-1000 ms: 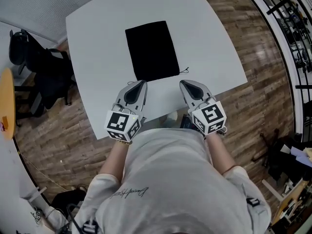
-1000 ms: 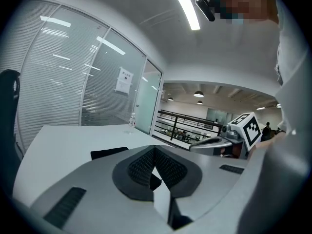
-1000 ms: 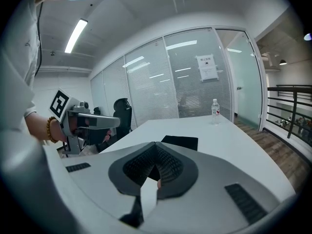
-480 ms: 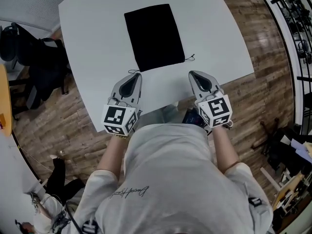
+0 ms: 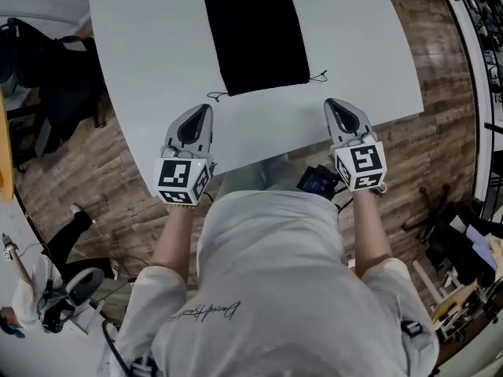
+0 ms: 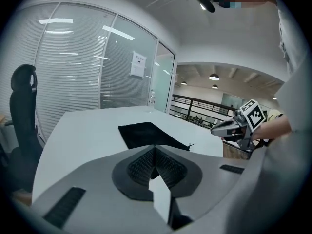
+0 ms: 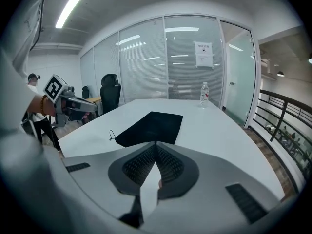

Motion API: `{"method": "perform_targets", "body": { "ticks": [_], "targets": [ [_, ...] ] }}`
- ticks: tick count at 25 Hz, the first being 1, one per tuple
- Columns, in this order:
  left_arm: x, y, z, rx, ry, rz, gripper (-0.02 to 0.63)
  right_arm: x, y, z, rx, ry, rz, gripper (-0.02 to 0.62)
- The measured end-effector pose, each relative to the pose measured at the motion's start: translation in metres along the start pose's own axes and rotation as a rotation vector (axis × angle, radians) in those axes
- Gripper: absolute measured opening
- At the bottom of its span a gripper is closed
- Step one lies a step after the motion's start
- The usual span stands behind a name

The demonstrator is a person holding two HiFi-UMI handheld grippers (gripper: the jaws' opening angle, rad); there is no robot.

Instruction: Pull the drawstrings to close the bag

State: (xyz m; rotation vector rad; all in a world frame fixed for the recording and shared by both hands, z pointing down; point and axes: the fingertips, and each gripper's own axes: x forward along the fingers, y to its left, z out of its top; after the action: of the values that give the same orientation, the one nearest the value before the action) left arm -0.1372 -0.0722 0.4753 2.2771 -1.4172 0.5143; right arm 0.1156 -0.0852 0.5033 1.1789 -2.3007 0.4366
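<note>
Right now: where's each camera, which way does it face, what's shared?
Head view: on the person's head, steeply down at table, bag, left gripper, right gripper; torso, forearms show.
Left gripper view: on that gripper, along its shut jaws toward the bag; shirt at right.
Right gripper view: on that gripper, along its shut jaws toward bag and water bottle; arm at left.
Shared: bag in all; each gripper view shows the other gripper.

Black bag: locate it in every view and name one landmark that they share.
Head view: black bag at top centre, lying flat.
Left gripper view: middle of the picture, slightly left of centre.
Right gripper view: middle of the picture.
Shared landmark: the white table it lies on.
</note>
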Motion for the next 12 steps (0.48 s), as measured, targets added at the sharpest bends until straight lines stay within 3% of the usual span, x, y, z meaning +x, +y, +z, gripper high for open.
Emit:
{"method": "perform_targets", "body": {
  "ticks": [6,12],
  "targets": [
    [0.017,0.017,-0.032,0.03,0.073,0.027,0.039,0.015,-0.007,-0.012,-0.008,0.018,0.015,0.026],
    [0.042,0.036,-0.075,0.117,0.202,0.061,0.081,0.025,-0.007,-0.021,0.02,0.033,0.032,0.026]
  ]
}}
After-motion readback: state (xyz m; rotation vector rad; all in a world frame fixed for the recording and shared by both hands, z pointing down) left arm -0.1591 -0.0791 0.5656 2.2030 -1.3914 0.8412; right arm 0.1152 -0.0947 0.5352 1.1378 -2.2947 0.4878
